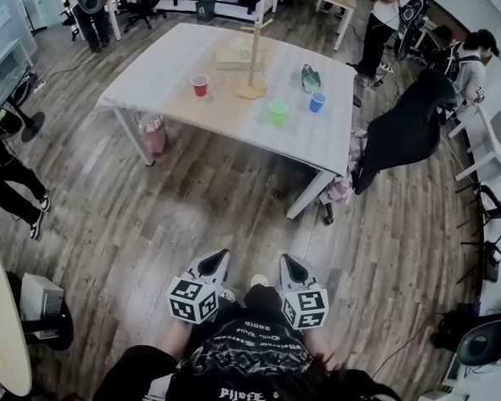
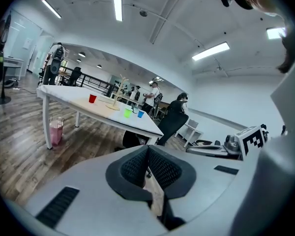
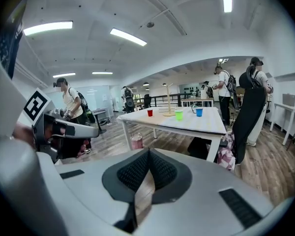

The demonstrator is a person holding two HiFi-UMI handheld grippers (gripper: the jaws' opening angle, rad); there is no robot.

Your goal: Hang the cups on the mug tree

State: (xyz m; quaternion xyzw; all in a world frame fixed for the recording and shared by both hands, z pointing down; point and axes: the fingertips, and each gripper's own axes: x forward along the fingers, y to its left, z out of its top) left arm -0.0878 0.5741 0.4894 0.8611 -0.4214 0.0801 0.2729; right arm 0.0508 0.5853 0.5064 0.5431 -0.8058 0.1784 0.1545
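Observation:
A wooden mug tree [image 1: 252, 55] stands on the white table [image 1: 175, 57] far ahead of me. Round it on the table stand a red cup [image 1: 200, 84], a green cup [image 1: 277, 111] and a blue cup [image 1: 317, 101]. My left gripper [image 1: 215, 263] and right gripper [image 1: 291, 266] are held close to my body above the wooden floor, well short of the table, both shut with nothing between the jaws. In the left gripper view the red cup [image 2: 92, 98], the green cup [image 2: 128, 113] and the blue cup [image 2: 140, 114] show small and distant. The right gripper view shows the mug tree [image 3: 168, 100] too.
A crumpled teal thing [image 1: 310, 78] and a flat wooden piece [image 1: 233, 54] also lie on the table. A pink bag [image 1: 153, 134] sits by the near left table leg, another bag [image 1: 339, 190] by the right leg. People stand at the right and left. A black chair [image 1: 405, 128] stands at the table's right.

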